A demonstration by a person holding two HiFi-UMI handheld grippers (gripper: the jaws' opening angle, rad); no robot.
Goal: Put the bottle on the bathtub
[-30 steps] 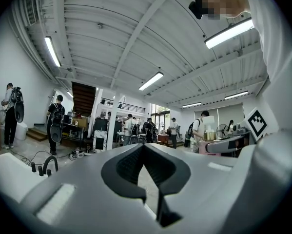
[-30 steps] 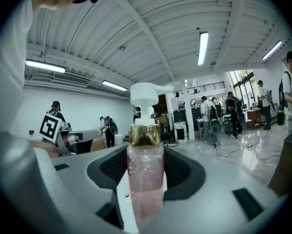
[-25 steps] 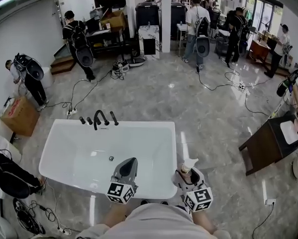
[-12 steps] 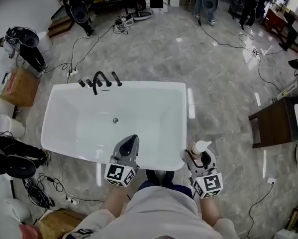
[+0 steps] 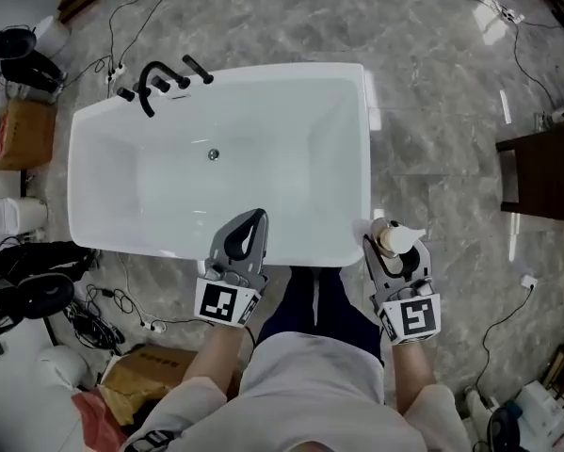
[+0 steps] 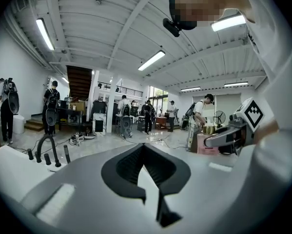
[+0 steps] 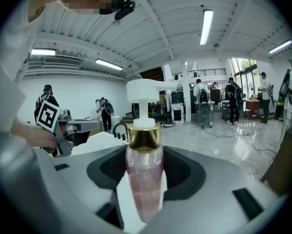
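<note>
While the right hand-held gripper (image 5: pixel 388 249) pinches the pink bottle (image 7: pixel 144 174) by the near right corner of the bathtub (image 5: pixel 361 158), the left hand-held gripper (image 5: pixel 255 218) is pressed together.

Polished grey marble floor (image 5: pixel 432 92), with black cables (image 5: pixel 91 326) trailing at the near left. A dark wooden table (image 5: pixel 545 172) stands right, a cardboard box (image 5: pixel 18 135) left. The white ribbed ceiling (image 6: pixel 111 28) carries strip lights (image 6: pixel 151 60). Bright windows (image 7: pixel 242 67) lie far off, and the walls (image 7: pixel 72 95) are white.
</note>
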